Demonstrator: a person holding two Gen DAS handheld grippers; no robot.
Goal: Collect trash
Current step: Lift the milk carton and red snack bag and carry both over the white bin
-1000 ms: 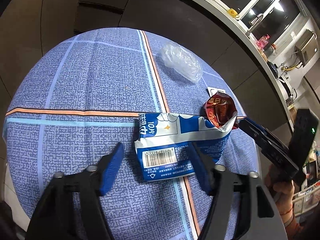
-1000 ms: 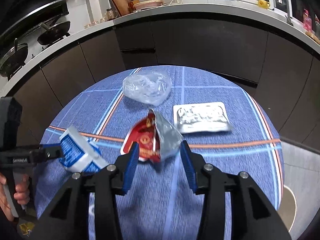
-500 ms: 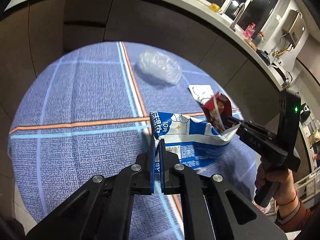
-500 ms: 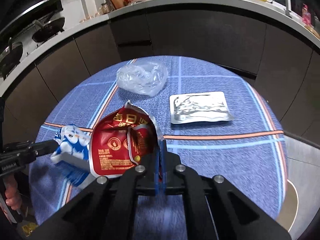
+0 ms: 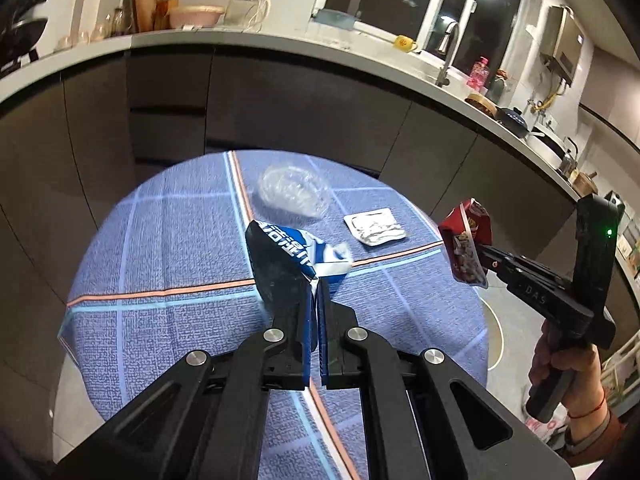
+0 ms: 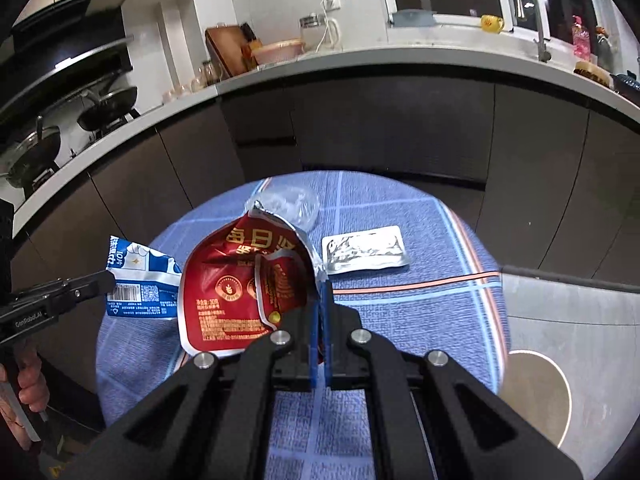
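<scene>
My left gripper [image 5: 316, 288] is shut on the blue and white wrapper [image 5: 294, 250], which hangs lifted above the round table [image 5: 160, 248]. In the right wrist view that wrapper [image 6: 138, 280] shows at the left, pinched at its edge. My right gripper [image 6: 320, 292] is shut on the red snack bag [image 6: 240, 284], also held up off the table; the left wrist view shows this bag [image 5: 466, 246] at the right. A crumpled clear plastic bag [image 5: 292, 192] and a flat silver foil pouch [image 5: 376, 226] lie on the blue checked cloth.
Dark curved cabinets [image 6: 380, 128] under a pale counter ring the table's far side. Pans [image 6: 108, 110] sit on a stove at the left. A person's hand [image 5: 560, 364] grips the right tool. Grey floor [image 6: 560, 320] lies to the right of the table.
Both grippers closed from open, the left on the blue wrapper and the right on the red bag, then rose and drew back, lifting both off the cloth.
</scene>
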